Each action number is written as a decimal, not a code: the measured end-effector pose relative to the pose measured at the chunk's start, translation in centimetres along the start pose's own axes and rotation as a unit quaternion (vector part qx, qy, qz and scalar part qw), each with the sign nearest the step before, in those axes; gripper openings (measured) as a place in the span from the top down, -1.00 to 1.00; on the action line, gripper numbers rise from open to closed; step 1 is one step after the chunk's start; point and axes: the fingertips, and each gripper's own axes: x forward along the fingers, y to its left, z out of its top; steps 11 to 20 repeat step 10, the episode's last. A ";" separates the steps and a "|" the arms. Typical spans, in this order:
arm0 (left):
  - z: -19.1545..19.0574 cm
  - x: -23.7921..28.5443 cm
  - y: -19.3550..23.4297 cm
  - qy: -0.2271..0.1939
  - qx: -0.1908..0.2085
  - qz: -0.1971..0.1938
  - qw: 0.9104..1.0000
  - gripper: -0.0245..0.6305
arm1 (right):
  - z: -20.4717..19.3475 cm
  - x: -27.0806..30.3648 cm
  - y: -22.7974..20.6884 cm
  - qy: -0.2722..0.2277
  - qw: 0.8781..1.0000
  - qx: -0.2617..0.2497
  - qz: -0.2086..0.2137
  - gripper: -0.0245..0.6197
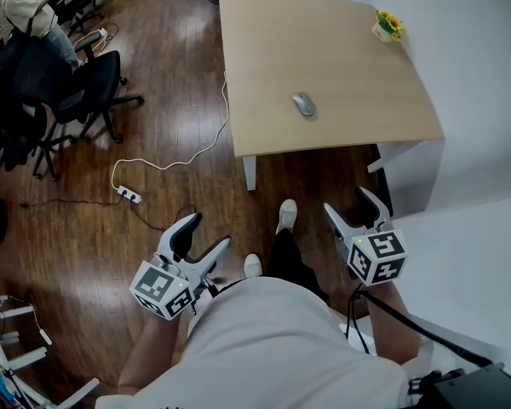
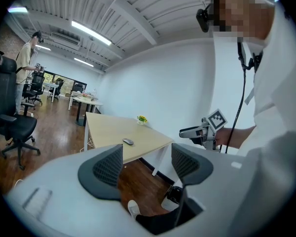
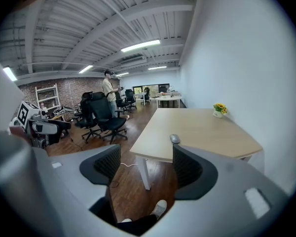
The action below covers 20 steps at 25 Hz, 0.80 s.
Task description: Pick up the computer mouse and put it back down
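Observation:
A grey computer mouse (image 1: 304, 104) lies on the light wooden table (image 1: 341, 32), near its front edge. The mouse (image 2: 128, 141) shows small in the left gripper view, and the mouse (image 3: 174, 138) sits just above the right jaw in the right gripper view. My left gripper (image 1: 209, 233) is held low over the floor, well short of the table, open with nothing between its fingers. My right gripper (image 1: 353, 203) hangs just before the table's front right corner, also open and empty. Both grippers are far from the mouse.
A small pot of yellow flowers (image 1: 387, 25) stands at the table's far right corner by the white wall. A white power strip (image 1: 129, 195) and its cable lie on the wood floor at left. Black office chairs (image 1: 89, 92) and a person (image 1: 25, 11) are at far left.

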 end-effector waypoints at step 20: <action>0.3 -0.6 0.7 -0.011 0.004 0.005 1.000 0.03 | 0.8 0.7 0.5 -0.006 1.000 -0.012 0.002 -0.11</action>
